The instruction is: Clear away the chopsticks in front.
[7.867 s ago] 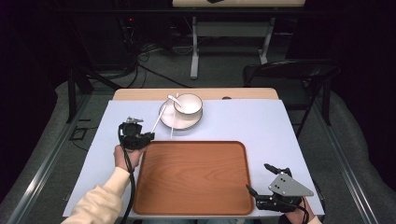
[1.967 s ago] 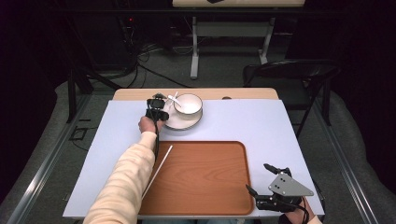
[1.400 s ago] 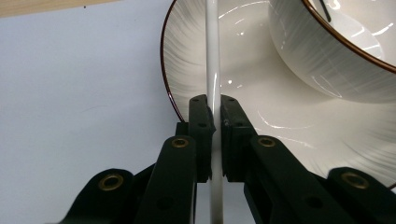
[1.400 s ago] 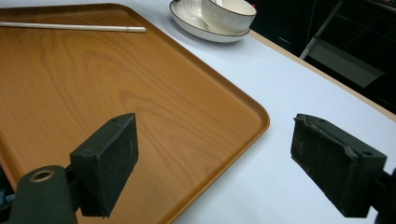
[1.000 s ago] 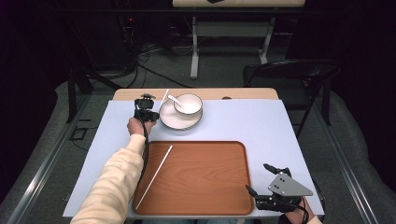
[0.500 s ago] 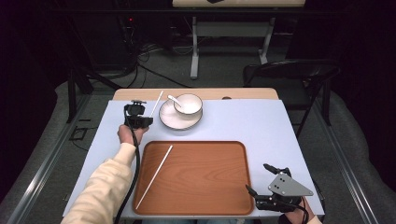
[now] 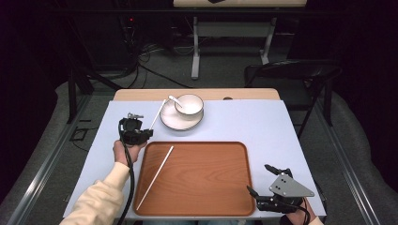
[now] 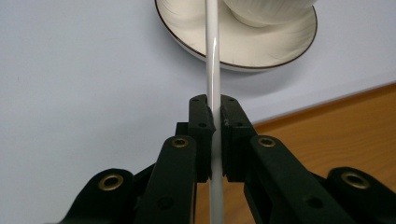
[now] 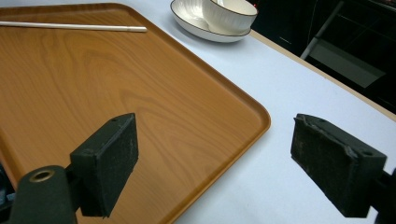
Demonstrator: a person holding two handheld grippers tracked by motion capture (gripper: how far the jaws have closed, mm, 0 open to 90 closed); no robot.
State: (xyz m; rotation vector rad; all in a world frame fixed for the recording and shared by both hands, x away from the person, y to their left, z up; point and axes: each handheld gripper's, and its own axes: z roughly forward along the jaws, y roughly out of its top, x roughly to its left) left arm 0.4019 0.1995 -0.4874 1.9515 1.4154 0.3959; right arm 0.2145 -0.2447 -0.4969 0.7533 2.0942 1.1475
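1. A white chopstick is clamped between the closed jaws of the left gripper, left of the plate, apparently for carrying.
2. A second chopstick is laid on the tray, suggesting a pair is gathered there.
3. The right gripper is held wide open, empty, near the tray's right corner on the bench.

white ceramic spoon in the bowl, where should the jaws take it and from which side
Judging by its pose, grip the white ceramic spoon on its slim handle, which sticks out past the left rim of the white ribbed bowl. Come in from above and left, jaws across the handle. The scoop end sits down inside the bowl, so it offers little room. The left gripper is shut on a white chopstick.
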